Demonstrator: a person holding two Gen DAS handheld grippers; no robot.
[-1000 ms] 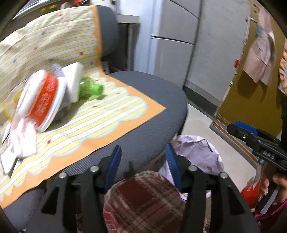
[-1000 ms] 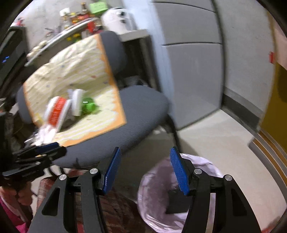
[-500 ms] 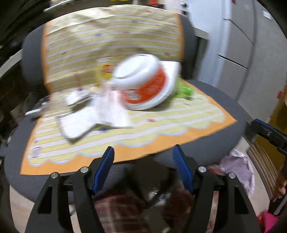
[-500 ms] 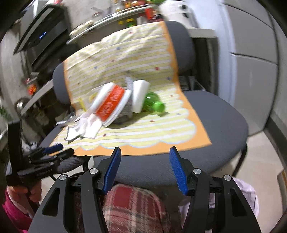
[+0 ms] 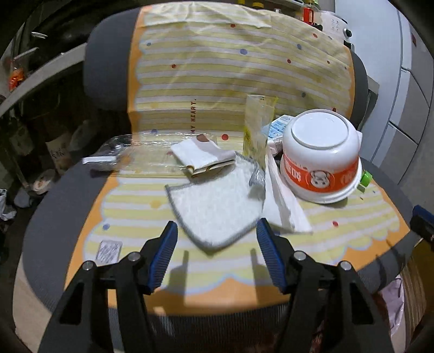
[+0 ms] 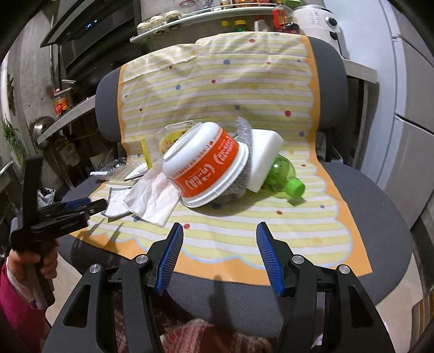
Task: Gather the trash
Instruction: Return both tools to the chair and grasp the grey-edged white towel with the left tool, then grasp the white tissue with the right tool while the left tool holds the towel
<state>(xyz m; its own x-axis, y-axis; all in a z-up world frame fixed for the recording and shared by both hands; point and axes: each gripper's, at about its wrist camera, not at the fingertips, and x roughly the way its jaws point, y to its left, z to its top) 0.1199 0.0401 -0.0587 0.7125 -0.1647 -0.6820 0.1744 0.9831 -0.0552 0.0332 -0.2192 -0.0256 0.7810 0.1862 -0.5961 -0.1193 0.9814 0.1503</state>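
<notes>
Trash lies on a yellow striped cloth (image 5: 217, 81) draped over a grey office chair (image 6: 379, 206). An upturned white and orange noodle bowl (image 5: 320, 165) (image 6: 206, 168) leans on a white foam block (image 6: 264, 160) and a green plastic bottle (image 6: 284, 176). Beside it lie a white tissue (image 5: 284, 203) (image 6: 152, 198), a grey-edged white cloth (image 5: 214, 206), a folded paper (image 5: 203, 157), a yellow wrapper (image 5: 257, 127) and clear plastic film (image 5: 141, 152). My left gripper (image 5: 217, 230) is open just short of the white cloth. My right gripper (image 6: 218, 230) is open before the bowl.
A trash bag (image 5: 393, 304) shows low at the right beside the chair. Shelves with jars (image 6: 217, 13) stand behind the chair, grey cabinets (image 6: 412, 108) to the right. A hand in a red sleeve (image 6: 19, 274) holds the left gripper (image 6: 62, 214).
Both grippers have swung from the floor and trash bag up to face the chair seat, and have come closer to the trash. Both stay open.
</notes>
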